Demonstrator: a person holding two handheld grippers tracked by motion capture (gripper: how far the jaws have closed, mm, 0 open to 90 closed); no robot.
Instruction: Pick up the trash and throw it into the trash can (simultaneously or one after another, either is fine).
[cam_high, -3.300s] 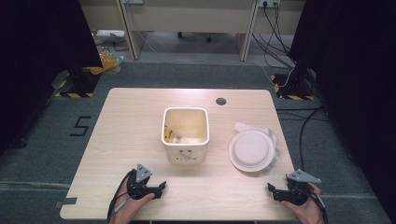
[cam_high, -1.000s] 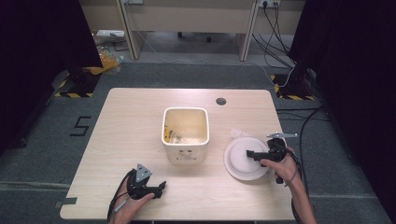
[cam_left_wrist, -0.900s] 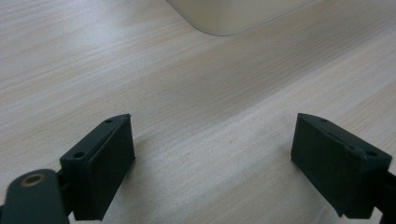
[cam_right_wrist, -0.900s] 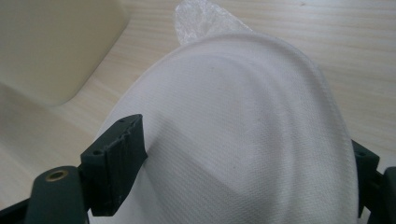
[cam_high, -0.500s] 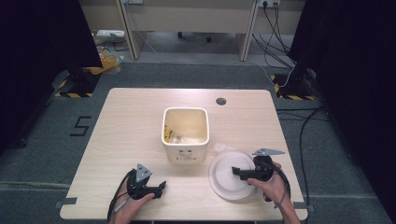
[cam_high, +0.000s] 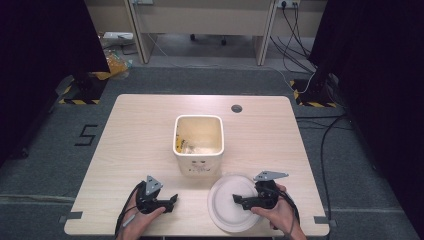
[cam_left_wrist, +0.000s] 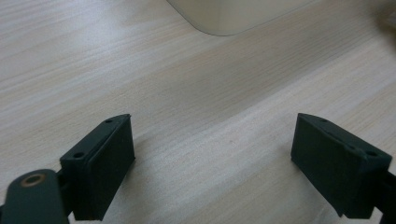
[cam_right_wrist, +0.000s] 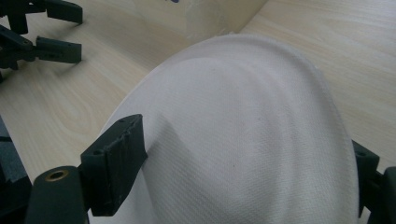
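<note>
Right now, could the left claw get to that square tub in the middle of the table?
Probably yes. The left claw stands open near the table's front edge, and bare tabletop lies between it and the tub; nothing blocks the way.

The left gripper (cam_left_wrist: 212, 161) has its two black jaws standing wide apart, with nothing between them. They rise from the bottom edge, one at the left and one at the right, and small screw holes are visible on their upper faces. Under them lies the wooden table (cam_left_wrist: 116, 60), light in colour with a fine grain. At the top edge, the rounded bottom corner of a cream container (cam_left_wrist: 233, 16) rests on the table, well apart from the jaws. A blurred pale shape sits in the top right corner; what it is cannot be told
</note>
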